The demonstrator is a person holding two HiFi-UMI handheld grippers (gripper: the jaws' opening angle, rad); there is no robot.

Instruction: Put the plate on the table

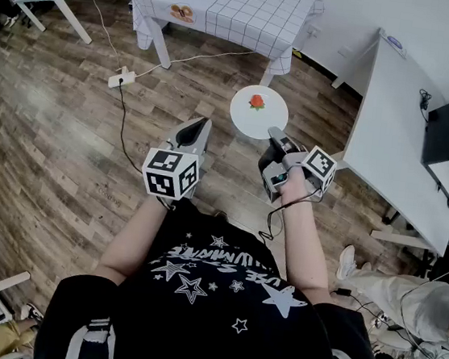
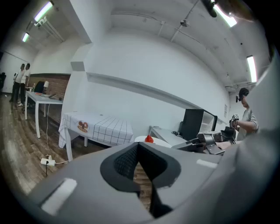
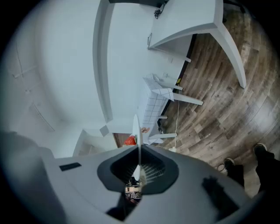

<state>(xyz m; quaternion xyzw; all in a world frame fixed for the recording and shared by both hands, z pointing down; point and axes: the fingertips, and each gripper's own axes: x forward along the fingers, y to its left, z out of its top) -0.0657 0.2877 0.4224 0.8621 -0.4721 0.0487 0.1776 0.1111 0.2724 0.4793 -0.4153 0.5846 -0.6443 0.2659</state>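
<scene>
Right tongs sideways on plate

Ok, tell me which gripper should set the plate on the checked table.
Right. The right gripper is clamped on the rim of the plate, with the checked table ahead. The left gripper is shut and empty.

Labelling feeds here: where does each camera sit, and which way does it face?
Head view: on the person's head, steeply down at both forearms, left gripper, right gripper, plate.
Left gripper view: rides the left gripper, along its shut jaws toward the checked table.
Right gripper view: rides the right gripper, rolled sideways; jaws clamp the plate's rim.
Shared: all show the plate.
</scene>
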